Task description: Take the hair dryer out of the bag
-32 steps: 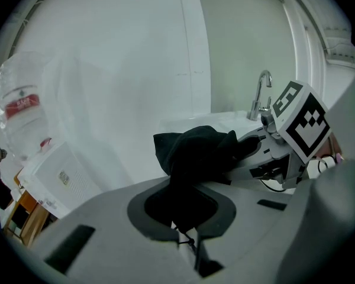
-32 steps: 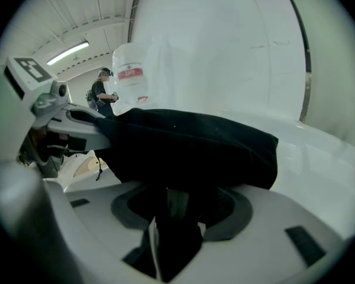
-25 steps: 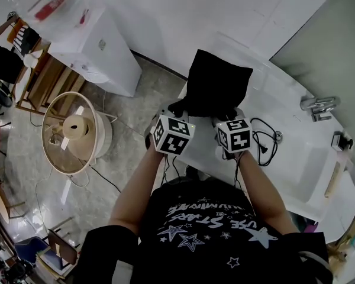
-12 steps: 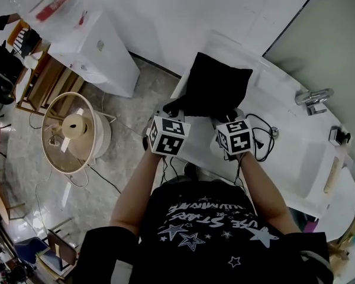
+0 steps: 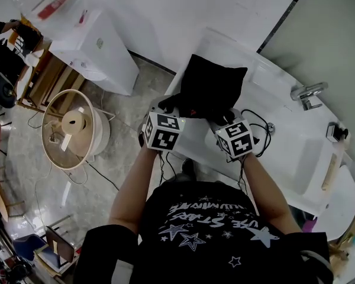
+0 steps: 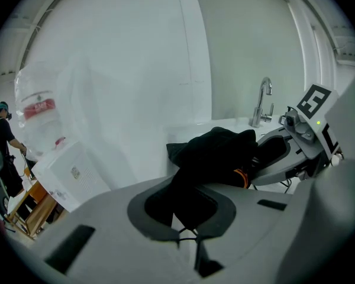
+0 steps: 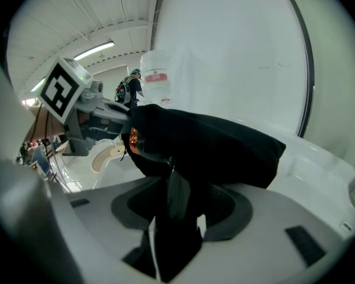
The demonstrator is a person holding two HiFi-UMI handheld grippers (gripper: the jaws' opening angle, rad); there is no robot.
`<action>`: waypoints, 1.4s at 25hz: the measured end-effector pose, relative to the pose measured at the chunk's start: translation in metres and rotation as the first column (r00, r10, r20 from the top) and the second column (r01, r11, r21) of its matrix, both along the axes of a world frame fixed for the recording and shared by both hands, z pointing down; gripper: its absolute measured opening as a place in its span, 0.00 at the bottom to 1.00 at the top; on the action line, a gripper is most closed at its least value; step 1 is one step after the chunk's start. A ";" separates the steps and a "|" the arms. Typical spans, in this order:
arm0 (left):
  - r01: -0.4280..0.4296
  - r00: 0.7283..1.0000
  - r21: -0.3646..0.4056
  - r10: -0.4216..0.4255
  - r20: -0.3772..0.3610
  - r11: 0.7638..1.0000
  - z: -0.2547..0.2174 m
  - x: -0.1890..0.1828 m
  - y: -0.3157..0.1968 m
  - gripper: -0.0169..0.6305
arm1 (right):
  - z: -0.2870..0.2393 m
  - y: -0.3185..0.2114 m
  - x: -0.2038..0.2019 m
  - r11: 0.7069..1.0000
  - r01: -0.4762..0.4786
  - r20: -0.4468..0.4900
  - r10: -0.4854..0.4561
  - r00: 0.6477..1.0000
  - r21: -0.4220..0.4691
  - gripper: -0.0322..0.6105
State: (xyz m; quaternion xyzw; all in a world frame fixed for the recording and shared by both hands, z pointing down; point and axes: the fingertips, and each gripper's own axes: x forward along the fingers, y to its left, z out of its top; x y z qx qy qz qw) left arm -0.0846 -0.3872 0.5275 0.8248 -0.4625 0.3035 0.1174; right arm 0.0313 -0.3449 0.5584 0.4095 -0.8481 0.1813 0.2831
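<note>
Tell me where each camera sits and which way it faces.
Head view: on the person's head, facing steeply down at the black bag and counter; shows forearms, shirt, left tool, right tool.
Left gripper view: on the left tool, facing along its jaws, shut on bag fabric, towards the tap.
Right gripper view: on the right tool, facing along its jaws, gripping the bag.
Shared: both gripper views show the bag and the opposite tool.

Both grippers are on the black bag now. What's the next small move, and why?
Probably ease the grippers apart to widen the mouth. The left gripper and right gripper each pinch the near edge of the black bag, and only an orange glint shows inside the opening between them; nothing is out yet.
</note>
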 end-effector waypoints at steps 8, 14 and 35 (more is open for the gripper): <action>0.007 1.000 -0.001 -0.007 -0.010 1.000 -0.005 0.003 0.001 0.05 | -0.010 0.026 0.001 0.994 0.102 0.003 -0.102 0.995 0.027 0.36; -0.042 0.999 0.001 0.042 0.021 0.999 0.001 0.015 -0.001 0.05 | -0.009 0.049 0.001 0.988 0.154 0.019 -0.154 0.988 0.001 0.36; -0.045 0.998 -0.015 0.045 0.050 0.999 0.000 0.025 0.009 0.05 | -0.025 0.129 -0.003 0.947 0.320 0.052 -0.321 0.946 0.026 0.36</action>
